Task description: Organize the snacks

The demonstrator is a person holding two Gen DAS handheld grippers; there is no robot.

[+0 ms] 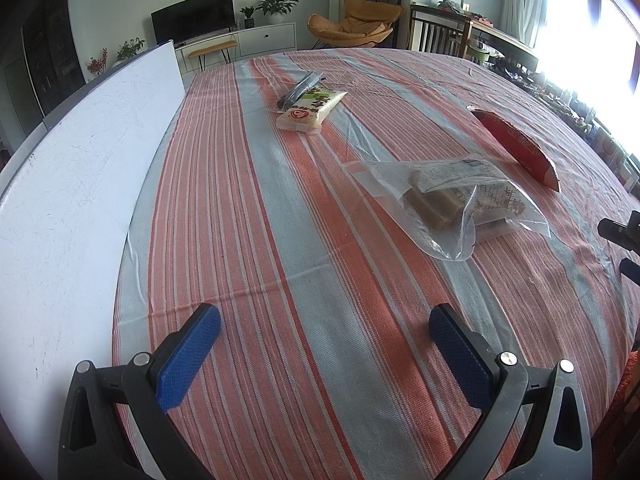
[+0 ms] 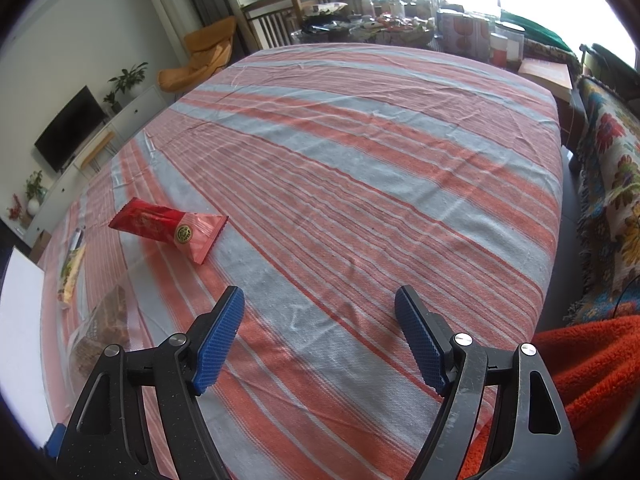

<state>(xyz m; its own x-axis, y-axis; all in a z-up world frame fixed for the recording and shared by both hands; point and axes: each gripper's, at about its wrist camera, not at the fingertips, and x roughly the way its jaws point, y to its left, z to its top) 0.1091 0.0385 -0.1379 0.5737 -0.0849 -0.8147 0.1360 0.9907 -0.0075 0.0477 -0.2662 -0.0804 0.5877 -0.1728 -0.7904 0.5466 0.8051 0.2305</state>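
Room: living space with a television (image 1: pixel 193 15) on a white cabinet, potted plants, an orange armchair (image 1: pixel 354 24) and a bright window at the right.
Worktop: covered by a striped cloth (image 1: pixel 304 240) in red, orange and grey; a white board (image 1: pixel 80 168) is seen along its left edge.
Left tongs: (image 1: pixel 325 326) held open above the cloth, blue pads spread wide, nothing between them.
Right tongs: (image 2: pixel 319 308) likewise held open over bare cloth, nothing gripped; their black tip is glimpsed at the right edge of the left wrist view.
Clear bag: a transparent plastic bag (image 1: pixel 452 204) holding brown snack blocks is seen lying flat ahead and to the right of the left tongs, apart from them; in the right wrist view it shows at the lower left (image 2: pixel 102 330), just beside the left finger of the right tongs.
Red packet: a red wrapped snack (image 2: pixel 170 228) with a round gold emblem is seen lying on the cloth ahead and to the left of the right tongs; in the left wrist view it lies beyond the clear bag (image 1: pixel 516 146).
White packet: a white and green snack packet (image 1: pixel 310 110) is placed farther off, near the middle of the worktop.
Dark packet: a slim dark wrapper (image 1: pixel 300 88) lies touching the white packet, partly across its far end.
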